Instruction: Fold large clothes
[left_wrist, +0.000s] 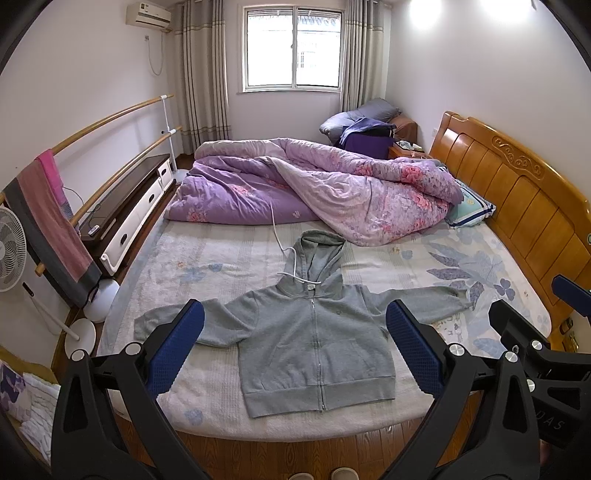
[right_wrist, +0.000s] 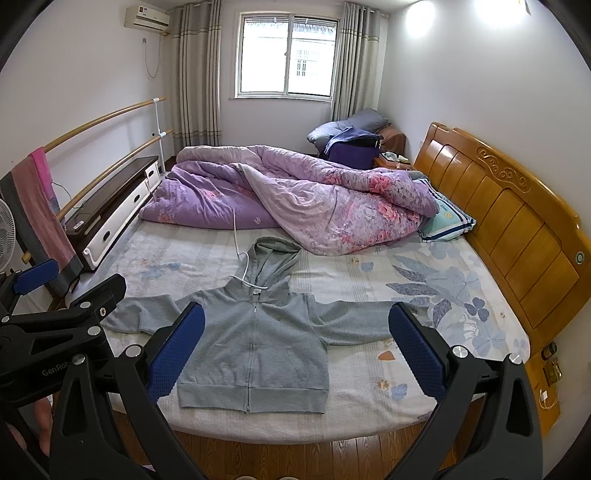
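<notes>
A grey zip-up hoodie (left_wrist: 314, 339) lies flat and face up on the bed, sleeves spread to both sides, hood toward the quilt, white drawstring trailing from the hood. In the right wrist view the same hoodie (right_wrist: 255, 347) sits left of centre. My left gripper (left_wrist: 295, 332) hangs above the bed's near edge, open, with its blue pads wide apart and nothing between them. My right gripper (right_wrist: 297, 332) is also open and empty, held at about the same height. Each gripper shows at the edge of the other's view.
A rumpled purple floral quilt (left_wrist: 317, 184) fills the far half of the bed (left_wrist: 207, 266). A pillow (left_wrist: 469, 206) leans by the wooden headboard (left_wrist: 517, 199). A low cabinet (left_wrist: 129, 206), rails with a hung towel (left_wrist: 51, 221) and a fan (left_wrist: 11, 251) line the left side.
</notes>
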